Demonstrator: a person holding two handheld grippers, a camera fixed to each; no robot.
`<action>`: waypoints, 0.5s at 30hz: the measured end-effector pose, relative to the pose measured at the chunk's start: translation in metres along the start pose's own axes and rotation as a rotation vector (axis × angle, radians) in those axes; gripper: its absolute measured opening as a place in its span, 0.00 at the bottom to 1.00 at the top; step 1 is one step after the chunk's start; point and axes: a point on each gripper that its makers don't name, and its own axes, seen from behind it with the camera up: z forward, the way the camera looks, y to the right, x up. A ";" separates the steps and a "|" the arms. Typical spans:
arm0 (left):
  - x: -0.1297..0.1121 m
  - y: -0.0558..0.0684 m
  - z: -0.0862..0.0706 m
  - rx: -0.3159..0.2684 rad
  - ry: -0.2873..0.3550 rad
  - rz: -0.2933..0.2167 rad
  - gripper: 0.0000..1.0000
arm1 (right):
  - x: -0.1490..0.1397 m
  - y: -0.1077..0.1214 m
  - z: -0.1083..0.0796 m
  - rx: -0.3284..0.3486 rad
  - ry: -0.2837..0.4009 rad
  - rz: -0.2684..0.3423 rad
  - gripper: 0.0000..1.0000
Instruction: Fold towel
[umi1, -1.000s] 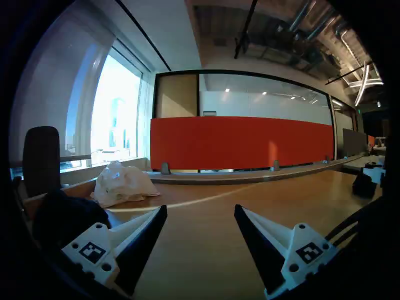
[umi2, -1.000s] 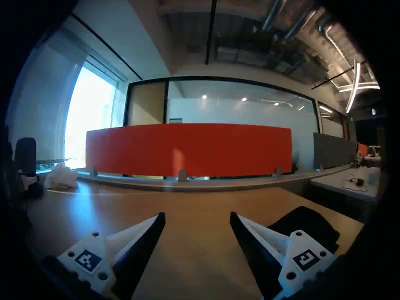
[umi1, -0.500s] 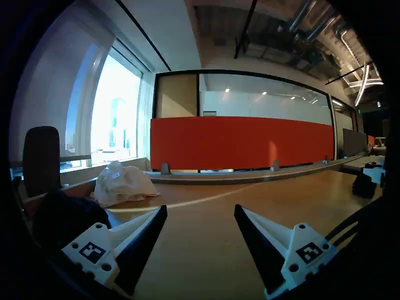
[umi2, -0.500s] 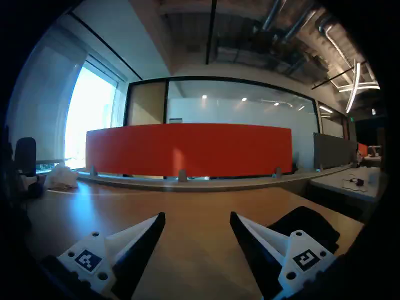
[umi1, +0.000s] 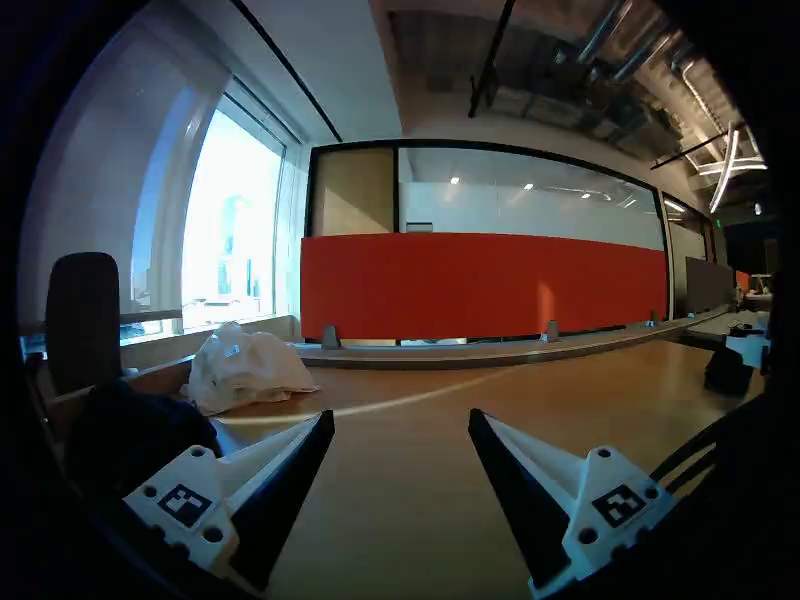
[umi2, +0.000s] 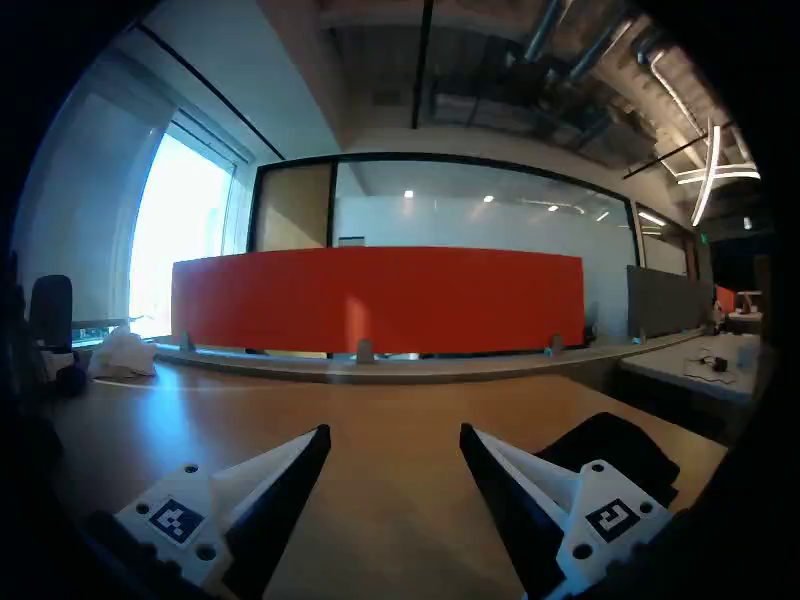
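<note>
A crumpled white towel (umi1: 243, 367) lies on the wooden table (umi1: 400, 500) at the far left, well beyond my left gripper (umi1: 400, 428), which stands open with nothing between its fingers. In the right gripper view the same white towel (umi2: 120, 354) is small and far off to the left. My right gripper (umi2: 394, 440) is open too, low over the bare table (umi2: 400, 470), holding nothing.
An orange divider panel (umi1: 480, 285) runs along the table's back edge. A dark cloth heap (umi1: 135, 435) sits close by my left finger, a black chair back (umi1: 82, 320) behind it. Another black cloth (umi2: 610, 450) lies beside my right gripper. A small black object (umi1: 727, 370) sits far right.
</note>
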 end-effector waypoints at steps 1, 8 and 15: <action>0.000 0.000 0.000 0.000 0.000 0.000 1.00 | 0.000 0.000 0.000 0.000 0.000 0.000 1.00; -0.001 -0.001 0.001 0.000 0.000 -0.001 1.00 | 0.000 0.000 0.000 0.000 0.000 0.000 1.00; -0.002 0.000 0.001 0.000 0.000 -0.002 1.00 | 0.000 0.000 0.000 0.000 0.000 0.000 1.00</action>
